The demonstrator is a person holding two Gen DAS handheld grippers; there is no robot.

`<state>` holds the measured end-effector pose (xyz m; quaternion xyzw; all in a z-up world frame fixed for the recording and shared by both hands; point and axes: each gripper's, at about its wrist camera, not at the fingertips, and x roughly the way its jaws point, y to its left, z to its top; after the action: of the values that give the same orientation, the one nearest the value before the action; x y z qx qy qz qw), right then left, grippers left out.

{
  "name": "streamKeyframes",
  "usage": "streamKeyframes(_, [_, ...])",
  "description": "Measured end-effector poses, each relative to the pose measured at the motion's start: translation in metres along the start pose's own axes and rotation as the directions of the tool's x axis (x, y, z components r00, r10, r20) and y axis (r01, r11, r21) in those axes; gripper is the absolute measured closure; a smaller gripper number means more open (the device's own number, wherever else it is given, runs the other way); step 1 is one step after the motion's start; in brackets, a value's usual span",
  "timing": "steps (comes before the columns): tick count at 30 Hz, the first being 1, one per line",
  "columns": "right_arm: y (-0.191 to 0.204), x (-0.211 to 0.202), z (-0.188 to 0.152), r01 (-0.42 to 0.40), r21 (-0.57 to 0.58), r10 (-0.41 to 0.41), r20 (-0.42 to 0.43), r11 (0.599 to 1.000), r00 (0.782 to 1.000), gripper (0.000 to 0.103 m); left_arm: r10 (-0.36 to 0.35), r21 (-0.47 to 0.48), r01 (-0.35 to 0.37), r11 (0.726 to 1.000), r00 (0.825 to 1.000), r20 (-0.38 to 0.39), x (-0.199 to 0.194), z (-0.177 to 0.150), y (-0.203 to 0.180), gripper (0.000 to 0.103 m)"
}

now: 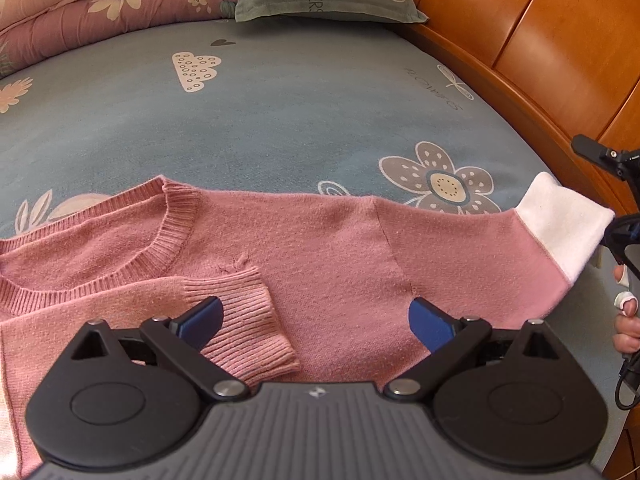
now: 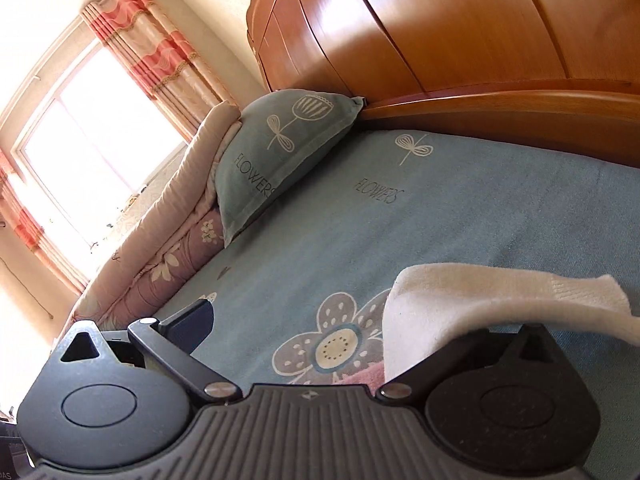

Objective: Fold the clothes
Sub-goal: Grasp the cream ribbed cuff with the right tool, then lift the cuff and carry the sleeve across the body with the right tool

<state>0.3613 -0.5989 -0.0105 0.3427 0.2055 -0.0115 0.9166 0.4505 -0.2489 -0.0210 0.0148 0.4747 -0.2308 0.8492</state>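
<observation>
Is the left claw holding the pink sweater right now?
No, the left claw is wide open above the pink sweater, gripping nothing.

Each gripper has a grey ribbed body with a small pale emblem at its top middle, flanked by two black rounded housings with a raised disc and a triangular cut-out. Black link arms carry silver pivot screws. The left gripper (image 1: 316, 320) has blue fingers (image 1: 430, 324). At the right edge of the left view, a bare hand (image 1: 627, 320) with a white-taped fingertip shows beside black cables.
</observation>
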Motion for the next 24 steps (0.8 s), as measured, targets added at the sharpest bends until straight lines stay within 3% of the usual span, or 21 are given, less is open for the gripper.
streamKeyframes(17, [0.101, -0.001, -0.038, -0.099, -0.162, 0.088, -0.073, 0.982, 0.993, 0.0, 0.058, 0.147, -0.049, 0.988, 0.997, -0.057, -0.052, -0.037, 0.046, 0.004])
streamKeyframes(24, [0.15, 0.006, -0.056, -0.141, -0.208, 0.125, -0.086, 0.968, 0.988, 0.0, 0.05, 0.217, -0.026, 0.976, 0.993, -0.103, -0.078, -0.062, 0.074, 0.004])
